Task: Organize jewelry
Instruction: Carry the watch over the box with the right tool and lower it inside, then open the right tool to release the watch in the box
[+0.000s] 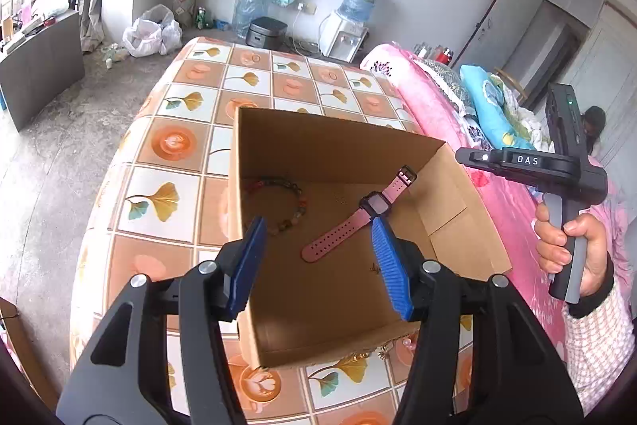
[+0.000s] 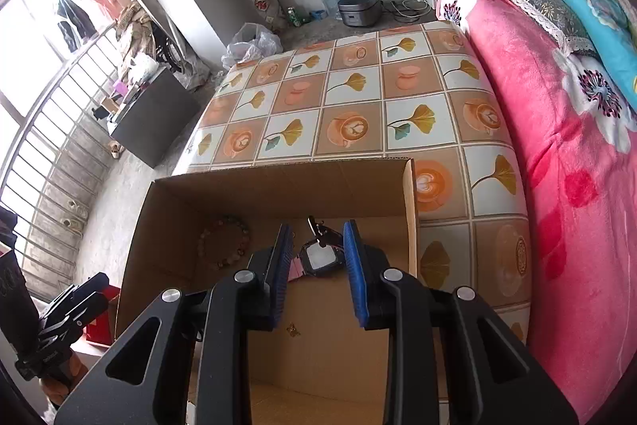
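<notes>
The left gripper (image 1: pixel 318 230) was held open and empty above the cardboard box (image 1: pixel 342 146). The right gripper (image 2: pixel 316 237) was parted too, gripping nothing. Inside, the pink watch (image 1: pixel 346 226) lay at three o'clock of the bead bracelet (image 1: pixel 294 206).

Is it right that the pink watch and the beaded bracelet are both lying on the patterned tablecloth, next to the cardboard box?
Not quite. The pink watch and the beaded bracelet do lie near each other, but inside the cardboard box, on its floor, not on the patterned tablecloth beside it. The left wrist view shows both within the box walls; the right wrist view agrees.
</notes>
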The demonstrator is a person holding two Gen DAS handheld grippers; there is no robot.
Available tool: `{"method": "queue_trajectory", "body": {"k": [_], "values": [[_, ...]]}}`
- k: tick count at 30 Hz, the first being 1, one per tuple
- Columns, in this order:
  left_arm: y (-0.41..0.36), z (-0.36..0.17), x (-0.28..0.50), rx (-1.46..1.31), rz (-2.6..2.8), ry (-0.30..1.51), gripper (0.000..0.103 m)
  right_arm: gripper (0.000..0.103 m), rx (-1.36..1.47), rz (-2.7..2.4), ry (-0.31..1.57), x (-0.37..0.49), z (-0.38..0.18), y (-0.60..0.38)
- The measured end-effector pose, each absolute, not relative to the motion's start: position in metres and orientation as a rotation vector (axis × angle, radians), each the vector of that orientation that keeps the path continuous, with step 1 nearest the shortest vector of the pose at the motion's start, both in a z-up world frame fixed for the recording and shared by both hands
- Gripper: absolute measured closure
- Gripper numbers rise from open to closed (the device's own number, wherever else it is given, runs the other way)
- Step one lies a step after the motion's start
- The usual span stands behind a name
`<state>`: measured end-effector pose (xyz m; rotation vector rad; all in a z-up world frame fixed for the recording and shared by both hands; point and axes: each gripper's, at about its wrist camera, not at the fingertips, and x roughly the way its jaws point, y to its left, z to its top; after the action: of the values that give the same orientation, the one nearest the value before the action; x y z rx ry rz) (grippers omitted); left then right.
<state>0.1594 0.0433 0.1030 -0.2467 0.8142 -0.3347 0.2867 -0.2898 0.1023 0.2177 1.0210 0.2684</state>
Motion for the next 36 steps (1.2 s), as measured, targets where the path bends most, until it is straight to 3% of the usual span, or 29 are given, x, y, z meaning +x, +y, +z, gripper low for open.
{"method": "queue_trajectory", "body": {"k": [11,12,19,23,25,28,36], "values": [[0.127,0.058,0.094,-0.262,-0.186,0.767,0.047,0.072,0.013,0.380,1.202,0.304,0.071,-0.219],[0.132,0.052,0.092,-0.273,-0.184,0.777,0.044,0.069,-0.001,0.370,1.222,0.309,0.065,-0.216],[0.147,0.028,0.082,-0.287,-0.183,0.789,0.035,0.071,0.017,0.201,1.328,0.359,0.018,-0.240],[0.142,0.026,0.088,-0.261,-0.202,0.782,0.034,0.059,-0.040,0.186,1.368,0.367,0.004,-0.226],[0.140,0.024,0.093,-0.253,-0.210,0.787,0.034,0.058,-0.069,0.165,1.408,0.368,-0.007,-0.222],[0.138,0.018,0.098,-0.271,-0.225,0.800,0.034,0.052,-0.018,0.172,1.442,0.371,-0.015,-0.225],[0.136,0.011,0.103,-0.284,-0.239,0.816,0.034,0.051,0.147,0.251,1.477,0.366,-0.019,-0.223]]}}
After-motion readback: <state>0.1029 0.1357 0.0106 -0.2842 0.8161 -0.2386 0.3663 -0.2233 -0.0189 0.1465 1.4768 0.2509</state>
